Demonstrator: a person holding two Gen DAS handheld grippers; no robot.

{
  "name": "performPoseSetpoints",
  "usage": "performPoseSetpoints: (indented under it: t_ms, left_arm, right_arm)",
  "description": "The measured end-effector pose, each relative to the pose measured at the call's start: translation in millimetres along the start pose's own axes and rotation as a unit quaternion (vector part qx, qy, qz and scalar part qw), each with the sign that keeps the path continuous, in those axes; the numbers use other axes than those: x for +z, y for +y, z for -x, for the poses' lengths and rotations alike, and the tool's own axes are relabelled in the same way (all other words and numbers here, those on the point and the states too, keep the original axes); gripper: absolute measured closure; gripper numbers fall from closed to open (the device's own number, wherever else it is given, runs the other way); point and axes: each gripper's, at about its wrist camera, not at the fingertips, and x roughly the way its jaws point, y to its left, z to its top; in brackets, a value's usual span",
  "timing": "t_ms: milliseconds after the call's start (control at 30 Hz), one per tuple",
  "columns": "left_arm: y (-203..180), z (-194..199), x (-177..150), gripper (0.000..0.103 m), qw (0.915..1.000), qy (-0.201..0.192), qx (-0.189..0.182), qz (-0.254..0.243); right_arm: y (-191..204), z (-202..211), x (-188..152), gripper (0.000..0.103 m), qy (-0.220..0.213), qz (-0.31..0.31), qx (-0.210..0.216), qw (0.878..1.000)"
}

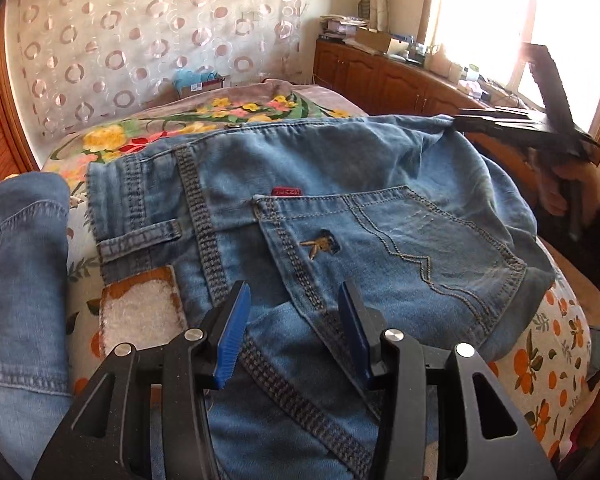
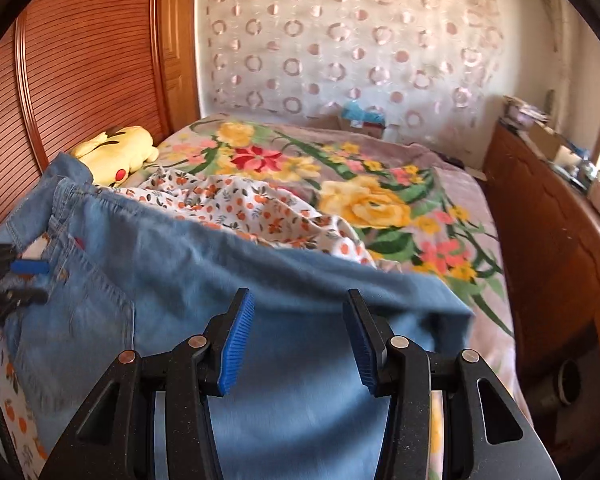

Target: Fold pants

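Blue jeans (image 1: 340,216) lie across the bed, back pocket up and waistband toward the left of the left wrist view. My left gripper (image 1: 296,304) hovers open just over the seat seam, with nothing pinched between its blue pads (image 1: 236,320). A hand (image 1: 568,196) holds my right gripper (image 1: 458,122) at the far right edge of the jeans. In the right wrist view my right gripper (image 2: 300,316) stands open above a blurred stretch of the jeans (image 2: 220,280), with only a gap between its pads. My left gripper (image 2: 32,282) shows at the left edge by the pocket.
The bed carries a floral blanket (image 2: 380,200) and an orange-print sheet (image 2: 240,204). A yellow plush toy (image 2: 116,152) lies by the wooden headboard (image 2: 80,60). A wooden cabinet (image 2: 548,232) with clutter runs along the right side under a bright window (image 1: 484,12). A small box (image 1: 200,84) sits at the bed's far edge.
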Motion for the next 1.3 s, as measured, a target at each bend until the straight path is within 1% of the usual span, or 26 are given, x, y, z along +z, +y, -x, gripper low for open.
performPoseSetpoints:
  t_ms: [33,133,267,400,467,600,633,667,700,733,767,800,867,967,1000,1033,1067,1100,1133,1167,1233,1300]
  left_arm:
    - [-0.1,2.3,-1.7,0.056,1.0000,-0.001,0.001,0.001]
    - [0.6,7.0,-5.7,0.056,1.0000,-0.002,0.001,0.003]
    - [1.0,5.8,-8.6,0.056,1.0000,-0.001,0.001,0.005]
    - [6.4,3.7,-10.7,0.056,1.0000,-0.001,0.000,0.008]
    - [9.3,2.9,-12.2,0.056,0.9999,-0.001,0.001,0.010]
    - [14.2,2.4,-17.1,0.056,0.9998,0.001,0.001,0.017]
    - [14.6,2.6,-17.7,0.056,0.9998,0.001,0.001,0.018]
    - [14.5,3.1,-17.8,0.056,0.9999,0.000,0.001,0.017]
    - [14.3,3.5,-17.8,0.056,0.9999,0.000,0.002,0.016]
    - [14.3,3.8,-17.9,0.056,0.9999,0.000,0.003,0.016]
    - [15.0,4.5,-18.4,0.056,0.9999,0.000,0.003,0.016]
    - [15.7,5.0,-18.4,0.056,0.9999,0.001,0.004,0.016]
    - [16.2,6.3,-18.2,0.056,0.9999,0.001,0.004,0.016]
    - [16.1,8.0,-18.9,0.056,0.9998,0.000,0.006,0.018]
    - [16.4,9.0,-19.3,0.056,0.9998,0.000,0.005,0.019]
    - [16.9,10.6,-19.6,0.056,0.9998,-0.002,0.002,0.020]
    - [17.3,12.4,-19.8,0.056,0.9997,-0.003,0.003,0.022]
    - [16.4,12.3,-20.5,0.056,0.9997,-0.003,0.003,0.023]
    - [16.7,14.1,-21.0,0.056,0.9997,-0.004,0.002,0.025]
    - [17.4,16.7,-21.6,0.056,0.9996,-0.006,0.003,0.027]
    - [18.4,23.5,-23.7,0.055,0.9995,-0.012,0.009,0.030]
    - [19.5,29.9,-25.7,0.055,0.9992,-0.016,0.013,0.033]
  right_arm:
    - [0.7,-7.8,5.5,0.055,0.003,0.004,0.003,1.000]
    - [-0.6,-29.2,18.0,0.055,0.025,0.014,0.031,0.999]
    - [-2.8,-54.7,32.7,0.055,0.072,0.030,0.062,0.995]
    - [0.0,-69.8,47.6,0.055,0.097,0.058,0.063,0.992]
    - [4.2,-75.0,56.9,0.055,0.104,0.065,0.063,0.990]
    - [6.9,-78.4,63.2,0.056,0.108,0.069,0.058,0.990]
    - [8.7,-78.7,63.4,0.072,0.106,0.071,0.058,0.990]
    - [10.0,-79.5,64.3,0.085,0.107,0.076,0.057,0.990]
    - [12.2,-79.0,63.2,0.089,0.107,0.081,0.054,0.989]
    - [15.4,-77.0,61.3,0.098,0.104,0.088,0.055,0.989]
    - [18.4,-75.8,61.9,0.101,0.099,0.095,0.056,0.989]
    - [21.6,-73.7,63.1,0.102,0.089,0.104,0.046,0.989]
    - [22.8,-66.3,63.9,0.102,0.067,0.102,0.035,0.992]
    - [20.4,-55.1,76.6,0.102,0.008,0.074,-0.001,0.997]
    - [20.0,-54.4,80.2,0.102,-0.004,0.061,-0.017,0.998]
    - [20.8,-57.5,82.5,0.102,-0.004,0.048,-0.030,0.998]
    - [23.4,-64.7,83.3,0.102,0.009,0.042,-0.033,0.999]
    - [27.1,-73.9,82.4,0.102,0.032,0.044,-0.031,0.998]
    - [29.7,-81.5,79.9,0.098,0.052,0.045,-0.034,0.997]
    - [30.6,-85.5,76.2,0.092,0.062,0.042,-0.037,0.996]
    - [29.0,-82.3,70.2,0.087,0.061,0.029,-0.023,0.997]
    - [25.5,-68.3,62.6,0.082,0.046,0.015,-0.013,0.999]
